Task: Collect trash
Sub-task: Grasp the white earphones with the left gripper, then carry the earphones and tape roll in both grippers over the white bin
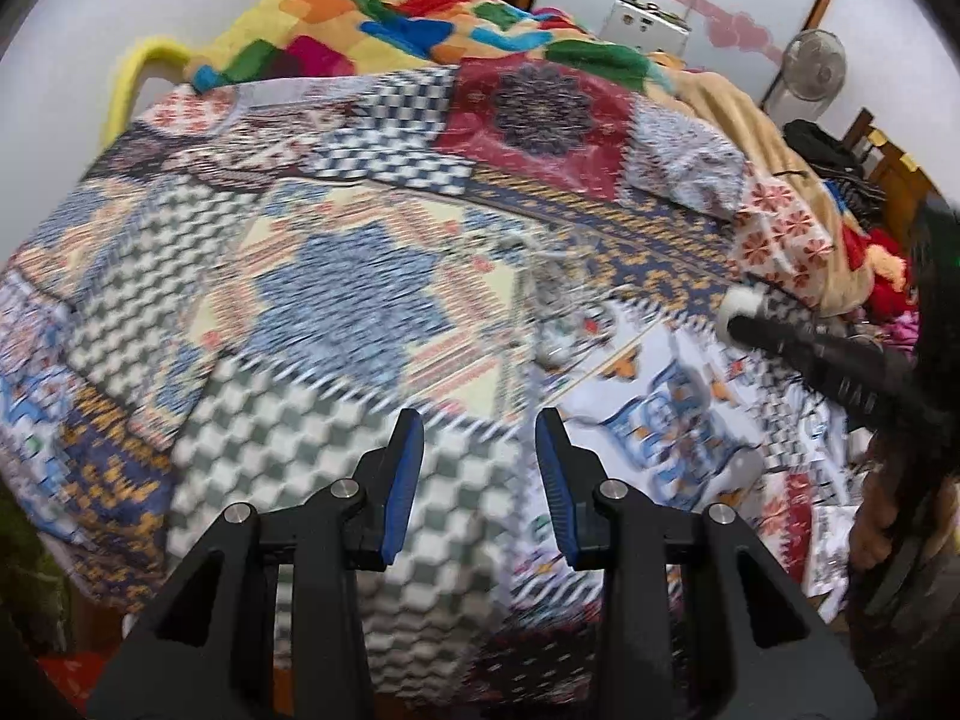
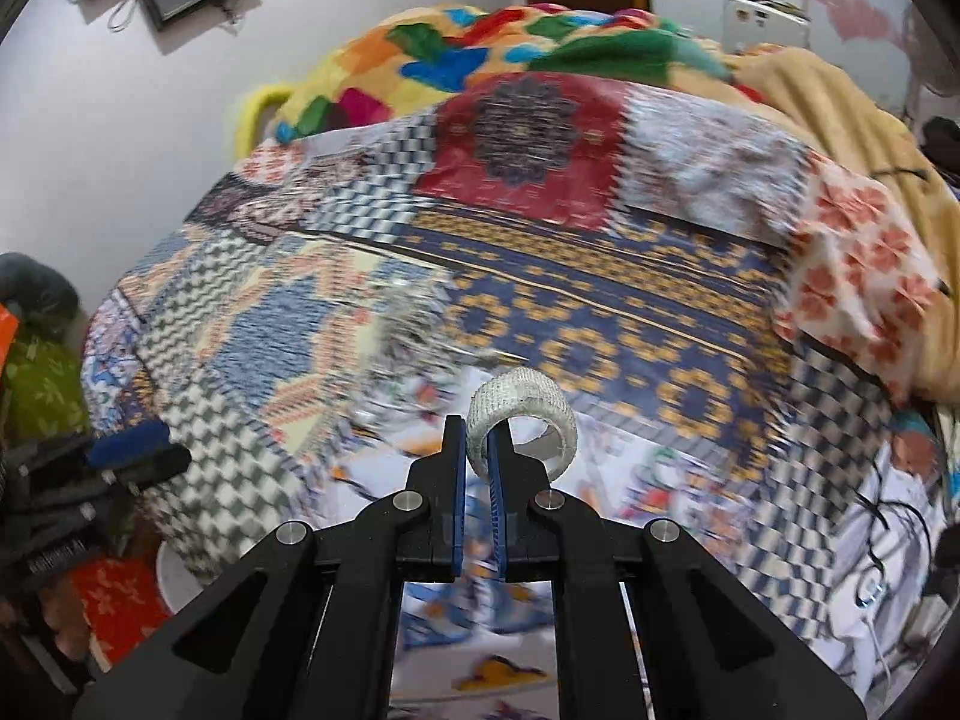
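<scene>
A white ring of tape (image 2: 528,414) is pinched by its wall between the blue pads of my right gripper (image 2: 477,438), which is shut on it and holds it above the patchwork bedspread (image 2: 600,324). In the left wrist view the same tape ring (image 1: 739,303) shows at the tip of the right gripper (image 1: 744,324). A crumpled clear plastic wrapper (image 1: 552,300) lies on the bed ahead of my left gripper (image 1: 479,438), which is open with nothing between its pads. The wrapper (image 2: 408,324) sits to the left beyond the tape. The left gripper (image 2: 156,447) appears at the left edge.
A bright multicoloured blanket (image 1: 420,24) is heaped at the head of the bed, with a tan blanket (image 1: 750,120) on the right. A fan (image 1: 813,66), a white box (image 1: 648,21) and a wooden chair with dark clothes (image 1: 864,150) stand beyond.
</scene>
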The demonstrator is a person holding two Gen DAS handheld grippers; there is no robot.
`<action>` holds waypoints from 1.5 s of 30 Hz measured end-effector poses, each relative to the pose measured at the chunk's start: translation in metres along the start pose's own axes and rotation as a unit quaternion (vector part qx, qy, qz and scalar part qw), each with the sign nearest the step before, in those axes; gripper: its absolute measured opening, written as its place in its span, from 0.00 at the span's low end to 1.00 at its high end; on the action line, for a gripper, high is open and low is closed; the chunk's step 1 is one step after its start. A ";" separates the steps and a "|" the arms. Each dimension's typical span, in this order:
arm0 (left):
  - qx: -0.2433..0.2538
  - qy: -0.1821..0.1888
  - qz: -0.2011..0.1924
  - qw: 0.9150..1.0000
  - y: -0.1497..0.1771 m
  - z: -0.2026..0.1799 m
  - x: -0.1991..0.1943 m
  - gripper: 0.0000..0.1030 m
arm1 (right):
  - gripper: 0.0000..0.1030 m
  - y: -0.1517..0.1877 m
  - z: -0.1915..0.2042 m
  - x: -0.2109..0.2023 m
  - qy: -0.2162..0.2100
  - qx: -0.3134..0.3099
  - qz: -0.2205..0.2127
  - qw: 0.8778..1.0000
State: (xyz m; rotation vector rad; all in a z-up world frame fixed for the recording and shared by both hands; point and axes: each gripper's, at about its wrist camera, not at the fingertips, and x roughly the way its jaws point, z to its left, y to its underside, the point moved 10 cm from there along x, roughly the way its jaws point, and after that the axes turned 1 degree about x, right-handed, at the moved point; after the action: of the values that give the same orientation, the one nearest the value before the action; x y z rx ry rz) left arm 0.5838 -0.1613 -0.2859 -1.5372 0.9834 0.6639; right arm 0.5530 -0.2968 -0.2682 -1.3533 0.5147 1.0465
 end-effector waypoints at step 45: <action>-0.003 -0.053 -0.119 0.991 -0.019 0.024 -0.160 0.01 | 0.06 -0.003 0.114 -0.143 -0.054 -0.046 -0.083 0.994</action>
State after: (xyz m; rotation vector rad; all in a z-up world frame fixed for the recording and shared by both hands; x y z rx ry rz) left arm 0.5243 -0.1012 -0.1468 -1.5781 0.7044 0.5739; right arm 0.4572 -0.2325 -0.1260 -1.3867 0.2708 1.0103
